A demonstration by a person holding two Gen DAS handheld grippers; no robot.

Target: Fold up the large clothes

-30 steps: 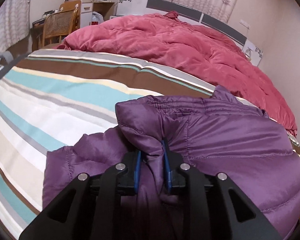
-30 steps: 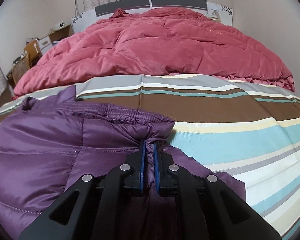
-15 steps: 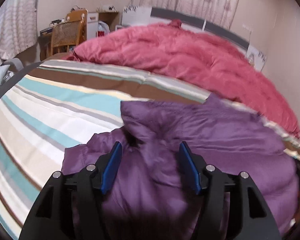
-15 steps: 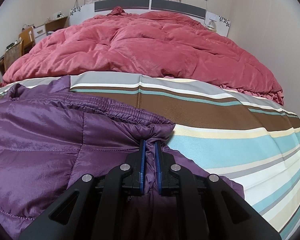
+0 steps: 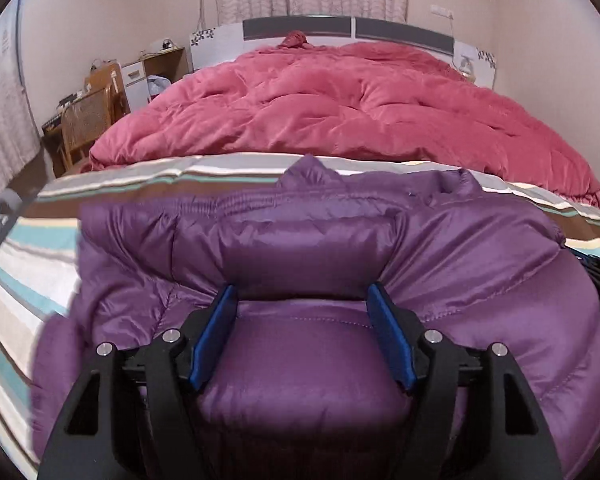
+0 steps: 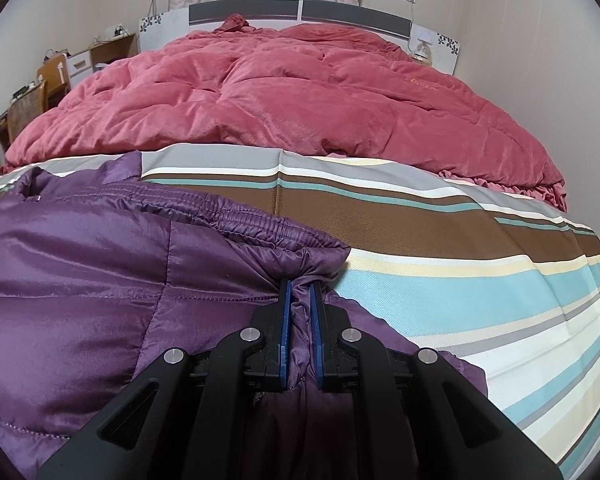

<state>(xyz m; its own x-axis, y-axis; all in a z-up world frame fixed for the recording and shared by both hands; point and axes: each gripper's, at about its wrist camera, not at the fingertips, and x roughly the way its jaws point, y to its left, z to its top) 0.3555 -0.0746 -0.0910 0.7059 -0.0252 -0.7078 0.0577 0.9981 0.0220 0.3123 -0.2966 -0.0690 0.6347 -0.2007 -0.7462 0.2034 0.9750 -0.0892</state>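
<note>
We work in a bedroom, at a bed (image 6: 440,240) with a striped sheet and a red quilt (image 5: 340,112) bunched toward the headboard. A purple padded jacket (image 5: 480,280) lies across the near part of the sheet. We judge it light, soft and springy, with a slick shell that could slide from a loose pinch, so seams and the gathered hem look the best places to hold. Our right gripper (image 6: 300,312) is clamped on a fold at the hem corner. Our left gripper (image 5: 302,332) has just been opening; its jaws stand wide over the padding, pressing nothing.

Purple jacket (image 5: 380,240), striped sheet (image 6: 440,280)
</note>
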